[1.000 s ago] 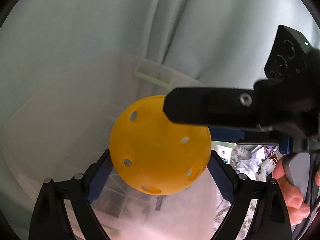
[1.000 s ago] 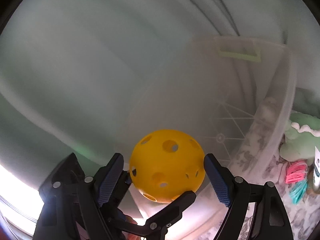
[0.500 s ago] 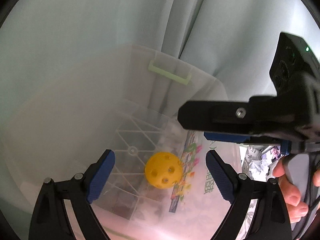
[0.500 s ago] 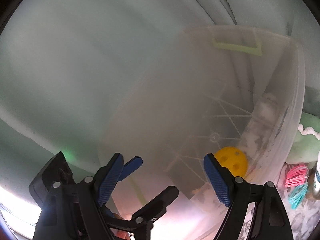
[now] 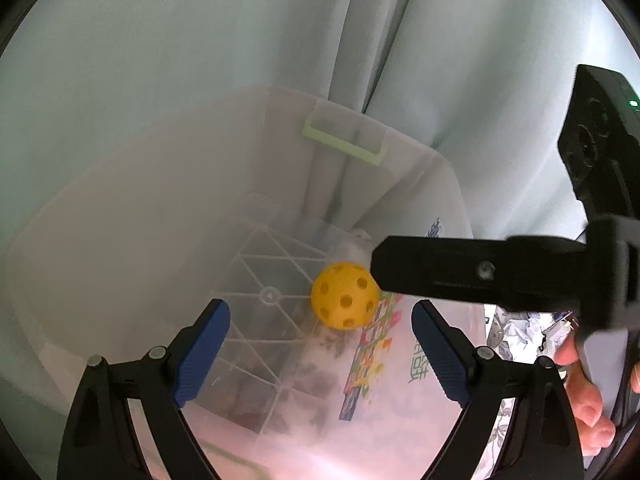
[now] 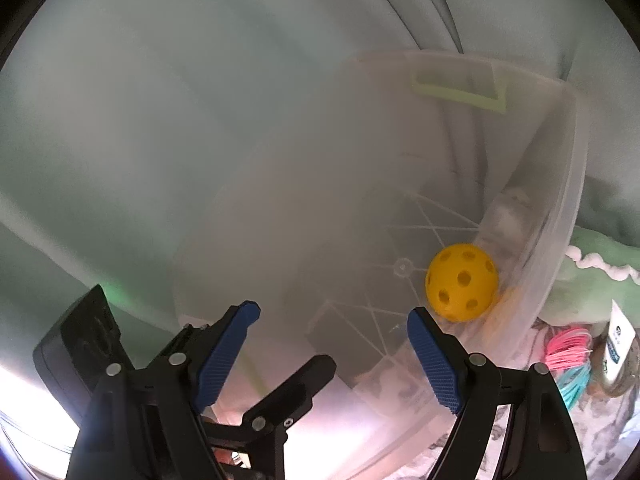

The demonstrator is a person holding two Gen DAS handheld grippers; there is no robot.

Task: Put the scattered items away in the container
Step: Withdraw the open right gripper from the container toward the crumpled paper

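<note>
A pale curtain is hanging behind everything, filling the background of both views. In front of it a translucent plastic container with a light green handle clip is standing open, its ribbed floor showing. Both tools are hovering above its opening: the left gripper is sitting with its blue-padded fingers spread wide and nothing between them, and the right gripper is likewise gaping empty. The yellow perforated ball is lying on the container floor, close to the side wall on the right. Outside that wall a green plush toy and what are probably pink and teal hair ties are lying, blurred by the wall's haze.
</note>
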